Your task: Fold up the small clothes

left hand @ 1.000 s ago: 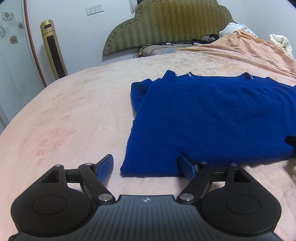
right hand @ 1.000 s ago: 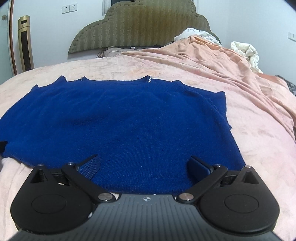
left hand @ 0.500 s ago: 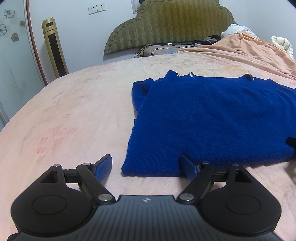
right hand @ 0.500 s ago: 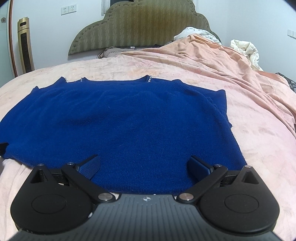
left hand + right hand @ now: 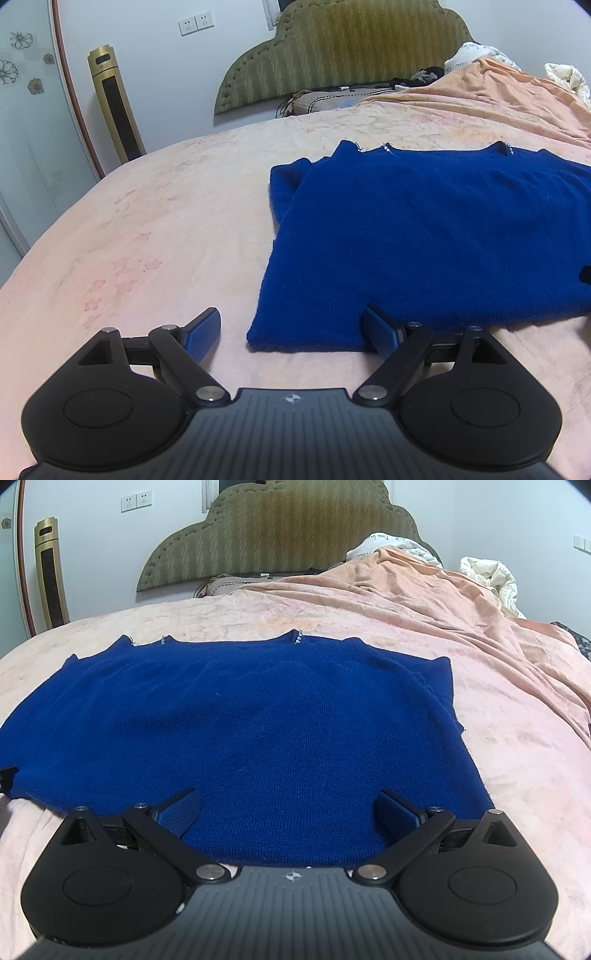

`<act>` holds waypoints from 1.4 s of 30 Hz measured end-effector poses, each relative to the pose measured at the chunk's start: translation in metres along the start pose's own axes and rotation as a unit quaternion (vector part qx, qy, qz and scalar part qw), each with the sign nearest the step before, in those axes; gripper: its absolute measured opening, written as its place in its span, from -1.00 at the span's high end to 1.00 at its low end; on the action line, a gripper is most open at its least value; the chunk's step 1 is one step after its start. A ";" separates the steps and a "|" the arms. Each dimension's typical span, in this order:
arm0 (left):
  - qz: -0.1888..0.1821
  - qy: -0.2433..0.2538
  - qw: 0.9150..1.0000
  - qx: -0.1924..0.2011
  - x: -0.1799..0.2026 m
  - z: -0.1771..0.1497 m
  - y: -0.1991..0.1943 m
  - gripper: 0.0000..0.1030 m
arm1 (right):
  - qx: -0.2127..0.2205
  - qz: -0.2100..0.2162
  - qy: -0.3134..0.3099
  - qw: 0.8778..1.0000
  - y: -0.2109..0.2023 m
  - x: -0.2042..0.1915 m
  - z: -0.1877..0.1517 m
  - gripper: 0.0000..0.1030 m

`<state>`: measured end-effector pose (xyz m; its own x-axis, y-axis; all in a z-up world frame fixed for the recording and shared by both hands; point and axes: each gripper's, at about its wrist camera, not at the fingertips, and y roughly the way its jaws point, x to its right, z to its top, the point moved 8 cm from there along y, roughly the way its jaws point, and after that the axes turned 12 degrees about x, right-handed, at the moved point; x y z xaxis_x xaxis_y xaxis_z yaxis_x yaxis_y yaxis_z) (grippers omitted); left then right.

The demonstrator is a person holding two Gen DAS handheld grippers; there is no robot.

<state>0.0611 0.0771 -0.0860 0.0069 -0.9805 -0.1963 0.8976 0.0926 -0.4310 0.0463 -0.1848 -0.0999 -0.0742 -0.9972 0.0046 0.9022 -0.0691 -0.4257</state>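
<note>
1. At the far left of the left wrist view, a gold tower fan (image 5: 116, 107) stood against the wall, beside a frosted glass door (image 5: 26, 122).
2. Across the middle lay the pink bedspread (image 5: 155, 221), with the green headboard (image 5: 343, 48) behind it.
3. In the lower centre, the left gripper (image 5: 291, 330) had its jaws spread wide and held nothing; its right finger (image 5: 380, 330) touched the sweater's near hem.
4. In the right half, the blue sweater (image 5: 436, 236) lay flat on the bed, one sleeve tucked under its left edge.
5. In the right wrist view, the right gripper (image 5: 288, 812) was likewise wide apart and empty, both fingers over the near hem of the sweater (image 5: 258, 731).
6. At the upper right sat a rumpled peach blanket (image 5: 461, 602).
</note>
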 end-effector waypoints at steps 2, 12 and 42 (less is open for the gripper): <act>0.000 0.000 1.000 0.000 0.000 0.000 0.000 -0.64 | 0.000 0.000 0.001 1.000 0.000 0.000 0.000 -1.00; 0.000 0.000 1.000 0.000 0.000 0.000 0.000 -0.64 | 0.000 0.001 0.002 1.000 0.000 -0.001 0.000 -1.00; 0.005 0.007 1.000 -0.022 -0.002 0.013 0.000 -0.65 | 0.000 0.001 0.004 1.000 -0.001 -0.001 0.000 -1.00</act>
<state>0.0663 0.0771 -0.0740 0.0098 -0.9772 -0.2123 0.8776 0.1102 -0.4666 0.0455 -0.1836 -0.0996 -0.0763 -0.9971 -0.0033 0.9022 -0.0676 -0.4259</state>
